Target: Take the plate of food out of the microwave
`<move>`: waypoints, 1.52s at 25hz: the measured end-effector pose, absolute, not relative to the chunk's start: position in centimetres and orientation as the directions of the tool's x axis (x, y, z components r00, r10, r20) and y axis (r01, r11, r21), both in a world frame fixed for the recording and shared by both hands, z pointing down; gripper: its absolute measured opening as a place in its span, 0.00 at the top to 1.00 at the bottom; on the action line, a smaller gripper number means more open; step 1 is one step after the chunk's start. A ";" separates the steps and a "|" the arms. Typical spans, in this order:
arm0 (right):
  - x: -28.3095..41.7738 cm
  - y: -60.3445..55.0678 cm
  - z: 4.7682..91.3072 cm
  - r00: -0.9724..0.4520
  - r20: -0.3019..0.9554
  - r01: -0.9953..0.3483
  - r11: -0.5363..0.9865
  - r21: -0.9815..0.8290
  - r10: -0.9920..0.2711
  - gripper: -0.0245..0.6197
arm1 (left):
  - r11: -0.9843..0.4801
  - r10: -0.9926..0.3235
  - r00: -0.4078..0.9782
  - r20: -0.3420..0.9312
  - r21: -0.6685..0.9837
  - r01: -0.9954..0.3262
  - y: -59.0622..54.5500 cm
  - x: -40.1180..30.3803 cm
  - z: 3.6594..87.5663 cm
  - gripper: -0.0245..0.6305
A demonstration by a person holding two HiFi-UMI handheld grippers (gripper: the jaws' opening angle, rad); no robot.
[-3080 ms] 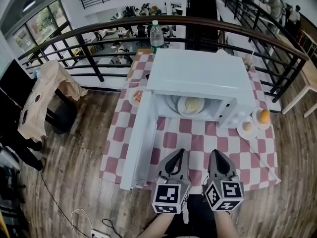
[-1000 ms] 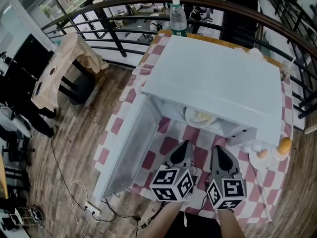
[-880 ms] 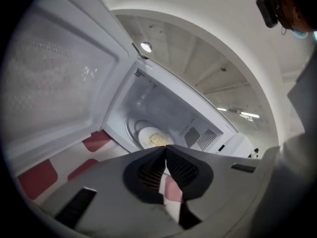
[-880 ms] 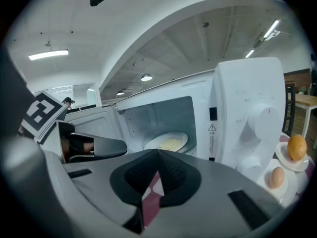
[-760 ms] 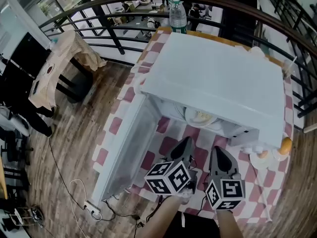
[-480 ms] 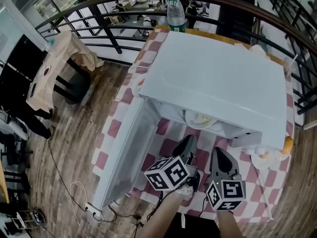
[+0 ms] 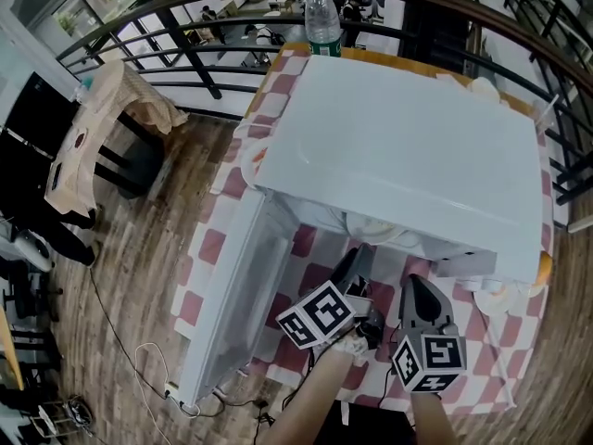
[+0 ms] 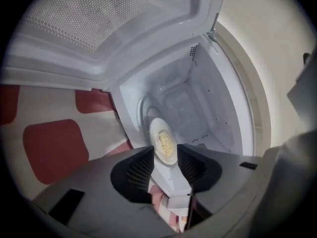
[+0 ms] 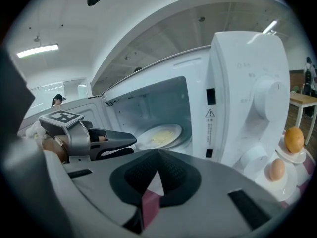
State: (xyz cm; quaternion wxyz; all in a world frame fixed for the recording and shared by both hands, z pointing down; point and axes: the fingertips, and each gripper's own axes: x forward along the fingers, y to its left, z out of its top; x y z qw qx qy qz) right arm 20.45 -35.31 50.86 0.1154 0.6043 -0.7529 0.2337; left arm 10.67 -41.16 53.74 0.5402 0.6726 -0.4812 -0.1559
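Observation:
The white microwave [image 7: 408,146] stands on the checked tablecloth with its door [image 7: 236,286] swung open to the left. Inside, the plate of food [image 9: 158,135] lies on the turntable; the left gripper view looks straight at that plate [image 8: 162,139]. My left gripper [image 7: 357,265] is rolled onto its side at the cavity mouth. Its jaws have just been opening, and they stand apart just short of the plate's near rim with nothing between the pads. My right gripper [image 9: 157,155] hangs lower right of it, in front of the control panel [image 9: 265,103], shut and empty.
An orange [image 9: 293,139] and an egg [image 9: 276,170] sit on small dishes right of the microwave. A water bottle [image 7: 321,12] stands behind it by the black railing. A side table with a brown cloth [image 7: 102,119] stands on the wooden floor at left.
My left gripper has rolled sideways, moved forward to the microwave's opening and opened its jaws. My right gripper has barely moved. The head camera has come closer over the microwave.

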 end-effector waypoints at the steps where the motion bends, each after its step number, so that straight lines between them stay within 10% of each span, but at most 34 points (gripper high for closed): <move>1: 20.5 -35.4 50.9 -0.240 0.458 -0.964 0.155 -0.215 -0.856 0.96 | 0.055 -0.817 0.487 0.309 0.882 -0.467 -41.3 10.6 53.9 0.71; 38: 20.8 -35.8 52.6 -0.240 0.491 -0.958 0.123 -0.258 -0.838 0.96 | 0.159 -0.783 0.518 0.345 0.916 -0.369 -43.8 10.8 57.0 0.69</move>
